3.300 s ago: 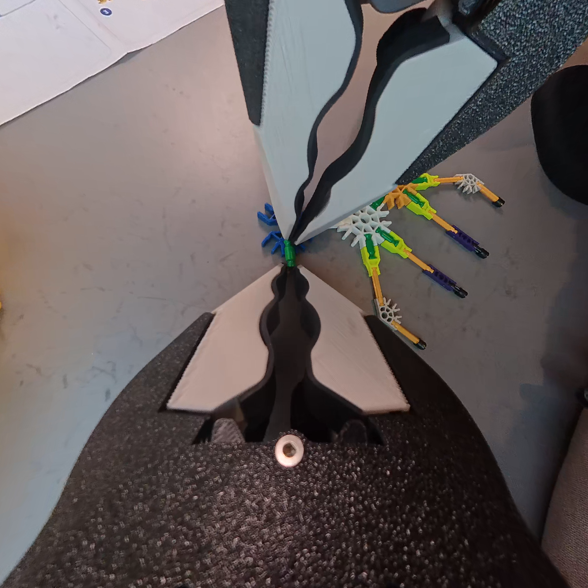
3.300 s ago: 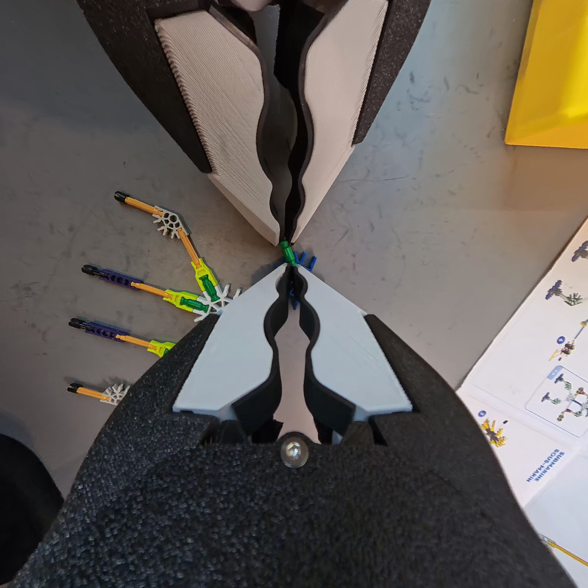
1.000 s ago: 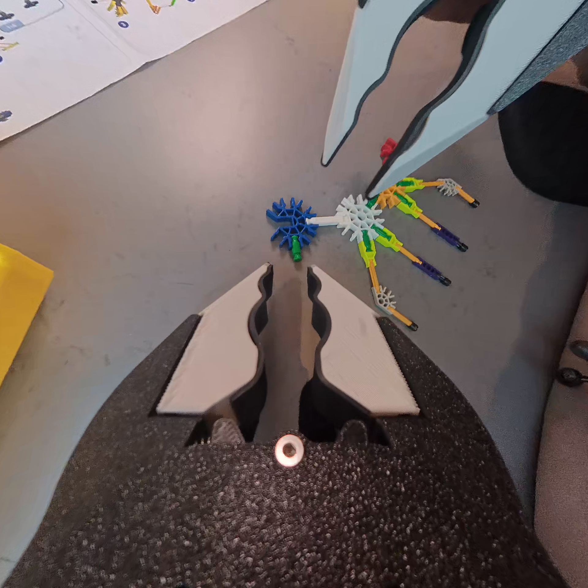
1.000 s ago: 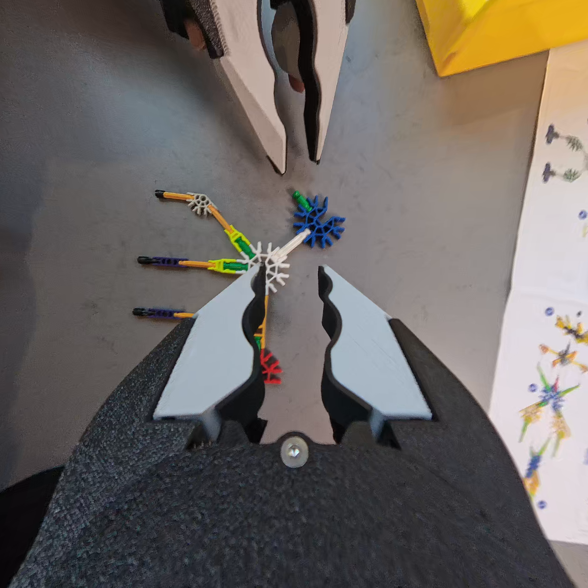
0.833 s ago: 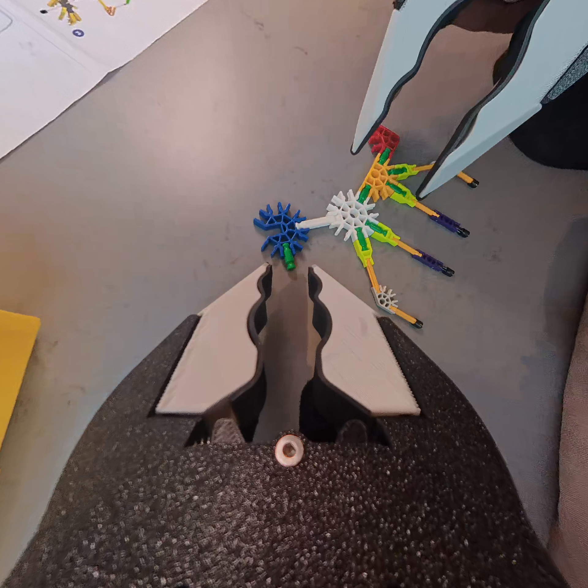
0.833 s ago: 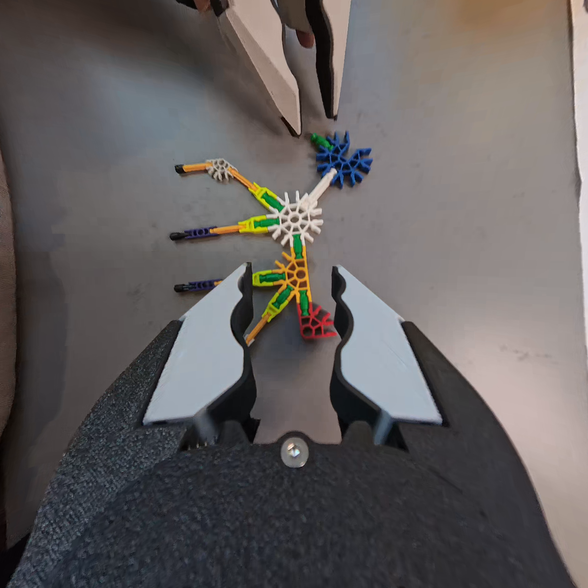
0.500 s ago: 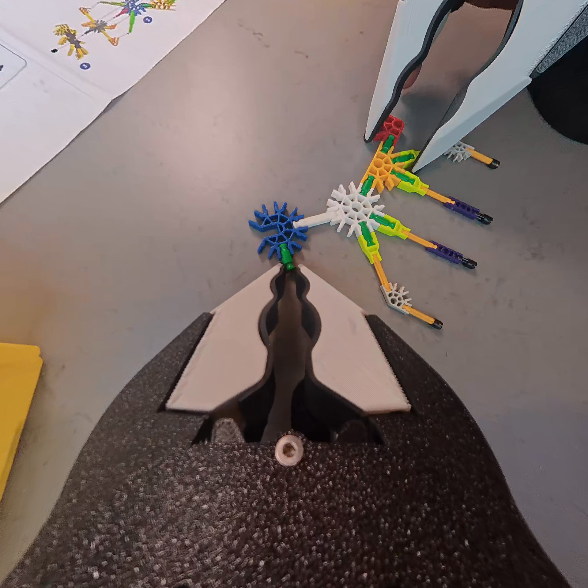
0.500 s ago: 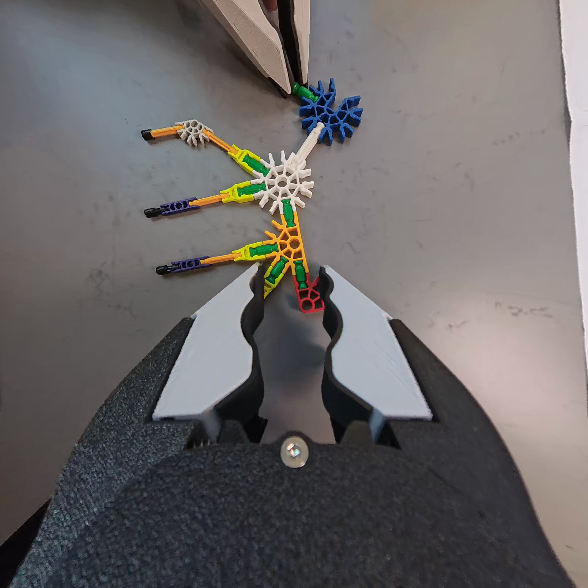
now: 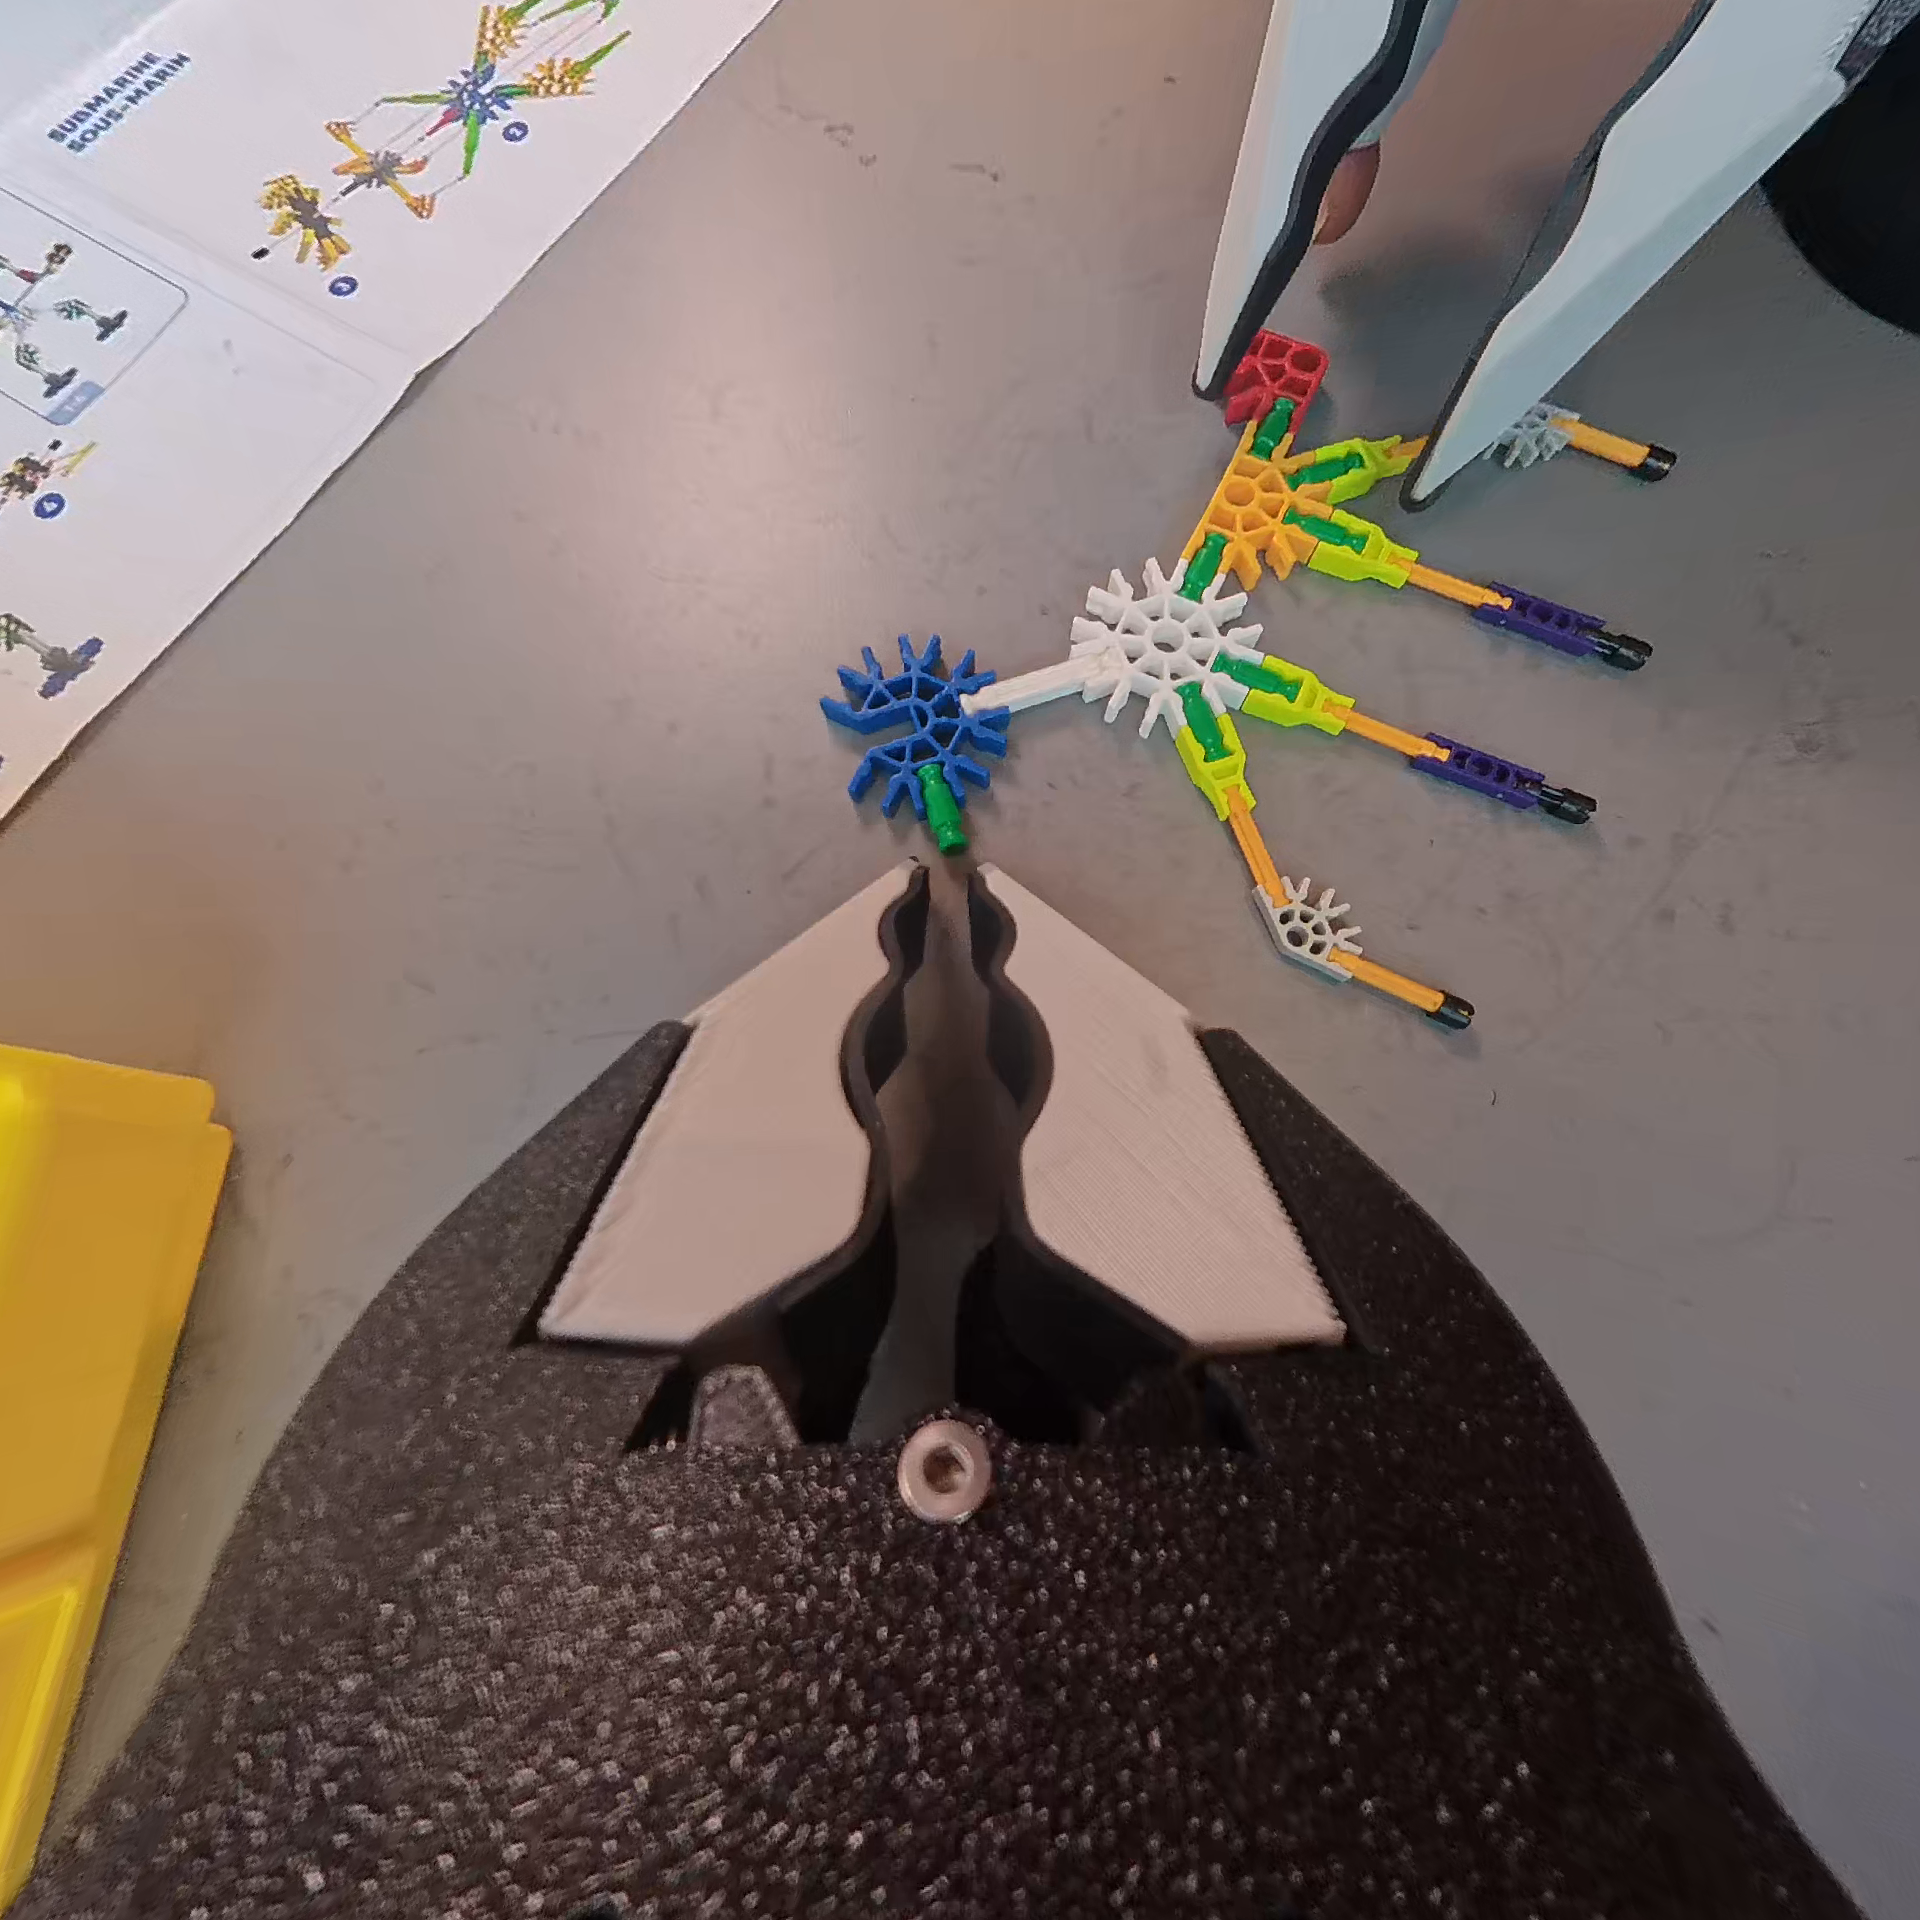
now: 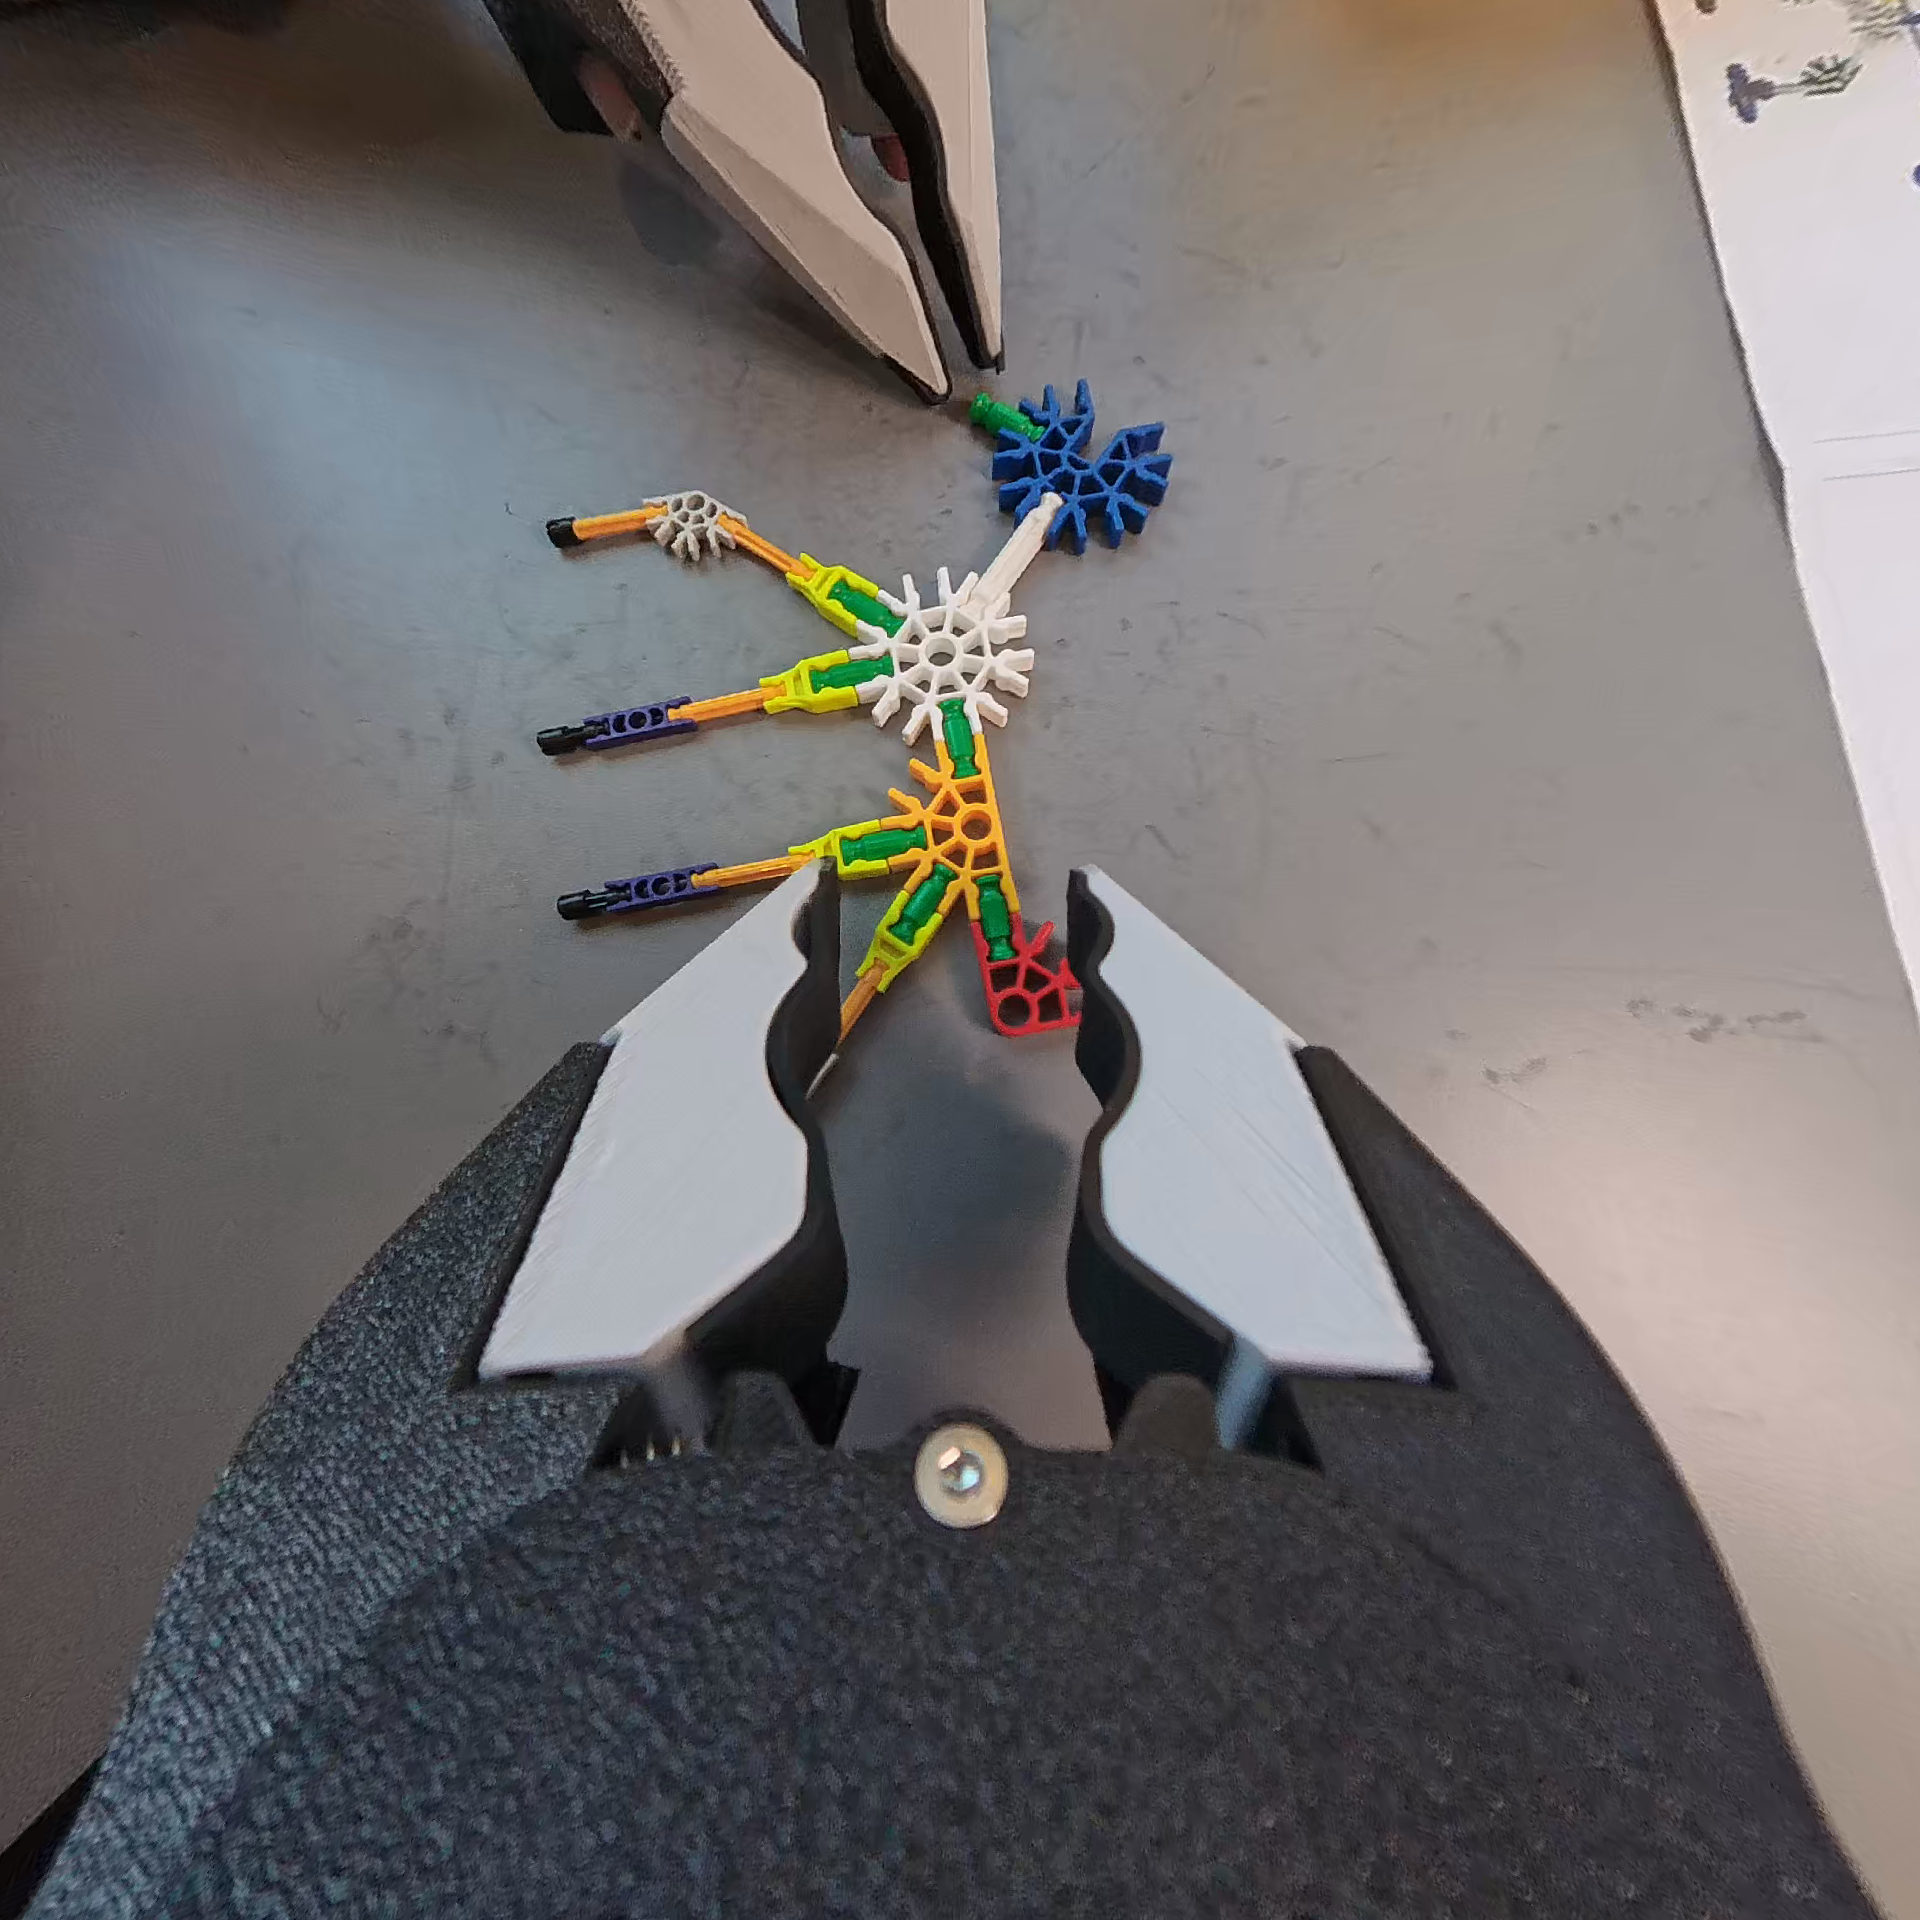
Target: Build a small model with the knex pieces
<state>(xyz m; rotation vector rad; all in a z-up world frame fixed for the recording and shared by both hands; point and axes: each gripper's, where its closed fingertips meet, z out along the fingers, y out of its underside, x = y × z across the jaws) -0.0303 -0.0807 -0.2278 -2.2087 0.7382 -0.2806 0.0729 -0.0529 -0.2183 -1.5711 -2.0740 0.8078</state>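
We are holding the left gripper (image 9: 943, 878) just short of the small green rod (image 9: 940, 805) that sticks out of the blue snowflake connector (image 9: 914, 719); its jaws are drawn nearly together with only a slit between the tips, gripping nothing. We are setting the right gripper (image 10: 951, 883) at the opposite end of the toy model, jaws spread wide around the red corner connector (image 10: 1023, 989) and a yellow-green clip, one jaw touching or just beside the red piece, not yet clenched. The model is lying flat on the grey table (image 9: 623, 520): blue connector, white rod, white snowflake hub (image 9: 1162, 646), orange fan connector (image 9: 1257, 509), with four legs fanning out rightward. The build looks largely assembled. An instruction sheet (image 9: 260, 208) is lying at far left, a yellow tray (image 9: 94, 1299) at near left.
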